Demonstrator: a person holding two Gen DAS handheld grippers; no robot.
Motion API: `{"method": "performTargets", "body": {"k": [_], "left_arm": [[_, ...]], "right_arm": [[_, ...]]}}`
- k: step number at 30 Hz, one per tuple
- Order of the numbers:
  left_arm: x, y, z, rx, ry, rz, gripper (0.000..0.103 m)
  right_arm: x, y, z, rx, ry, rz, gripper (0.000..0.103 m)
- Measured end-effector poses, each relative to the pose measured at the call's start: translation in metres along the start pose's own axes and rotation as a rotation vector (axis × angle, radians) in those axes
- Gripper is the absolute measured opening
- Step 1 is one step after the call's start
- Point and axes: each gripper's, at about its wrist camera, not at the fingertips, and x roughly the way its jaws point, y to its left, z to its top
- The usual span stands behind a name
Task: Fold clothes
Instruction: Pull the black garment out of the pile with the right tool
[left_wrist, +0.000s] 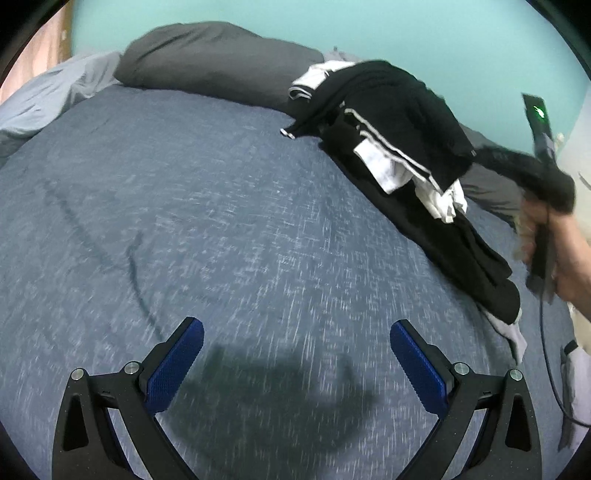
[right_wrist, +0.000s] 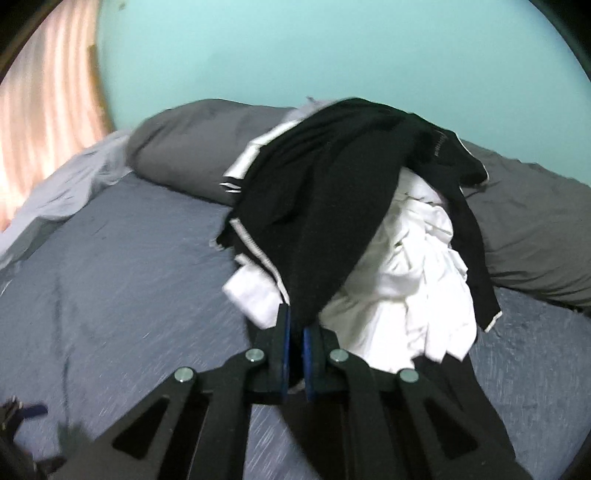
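black garment (right_wrist: 314, 221) seemingly pinched in right tongs (right_wrist: 295, 354)

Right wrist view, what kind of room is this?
Most likely a bedroom: a bed with a blue cover, a grey pillow against a teal wall, and a pile of clothes.
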Motion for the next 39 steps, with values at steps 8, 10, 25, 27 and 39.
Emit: {"method": "performTargets", "body": {"k": [8,10,25,27,39], "left_arm": [[-0.055,0.012,-0.052,0.023,-0.065,-0.005,0.103],[-0.063,0.016,-0.061,0.014,-0.08,-0.006,0.103],[-0.141,0.024,-0.144,0.024,-0.148,-0.04,0.103],[-0.145,0.024,-0.152,0.027,-0.143,-0.044,0.103],[-0.165,0.023,-0.201,0.044,-0.106,-0.063,0.103]], "right_arm": [[-0.081,0.055,-0.072,0.018,-0.02,0.2,0.005],[-0.102,0.067,-0.097,0.021,-0.024,0.239,0.005],[-0.298,0.126,-0.236,0.106,-0.085,0.316,0.005],[-0.323,0.135,-0.252,0.14,-0.086,0.314,0.005],[-0.307,0.115,-0.329,0.447,-0.04,0.265,0.008]]}}
